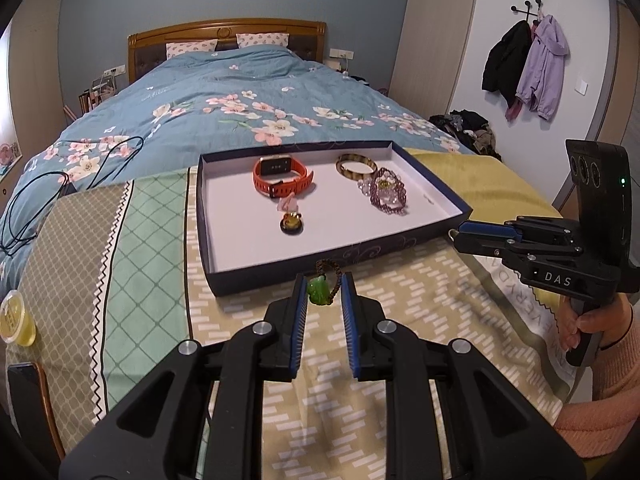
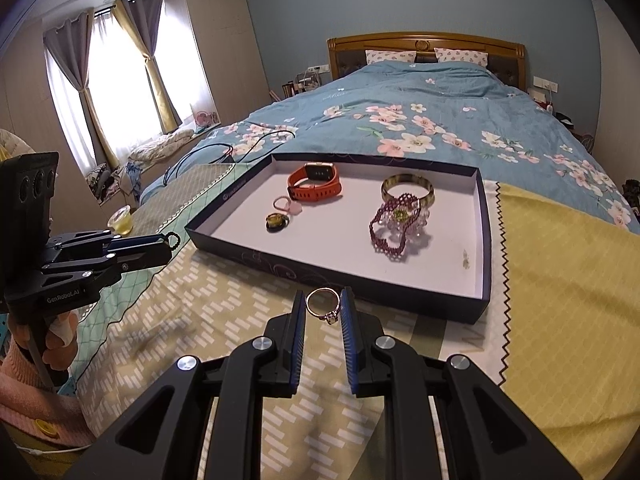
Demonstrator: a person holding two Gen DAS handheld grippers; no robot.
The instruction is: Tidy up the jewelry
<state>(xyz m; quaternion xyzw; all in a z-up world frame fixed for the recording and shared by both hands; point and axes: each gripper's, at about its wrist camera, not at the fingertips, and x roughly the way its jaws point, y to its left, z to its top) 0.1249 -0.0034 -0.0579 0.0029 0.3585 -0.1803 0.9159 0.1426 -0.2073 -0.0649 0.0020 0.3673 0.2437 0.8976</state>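
My left gripper (image 1: 324, 282) is shut on a brown braided cord with a green charm (image 1: 318, 290), held just in front of the dark blue tray's near wall (image 1: 280, 270). My right gripper (image 2: 323, 302) is shut on a thin gold ring with a small stone (image 2: 323, 305), also just short of the tray (image 2: 340, 280). Inside the tray lie an orange watch (image 1: 282, 178), a tortoiseshell bangle (image 1: 356, 166), a purple beaded bracelet (image 1: 388, 194), a pink ring (image 2: 285, 204) and a small dark round pendant (image 1: 291, 225). Each gripper shows in the other's view, the right gripper (image 1: 460, 234) and the left gripper (image 2: 172, 240).
The tray rests on patterned cloths over a bed with a blue floral quilt (image 1: 240, 100). A yellow cloth (image 2: 560, 280) lies to the right. A small yellow cup (image 1: 14, 320) sits at the left edge, black cables (image 1: 60, 176) beyond it. Hands in pink sleeves hold the grippers.
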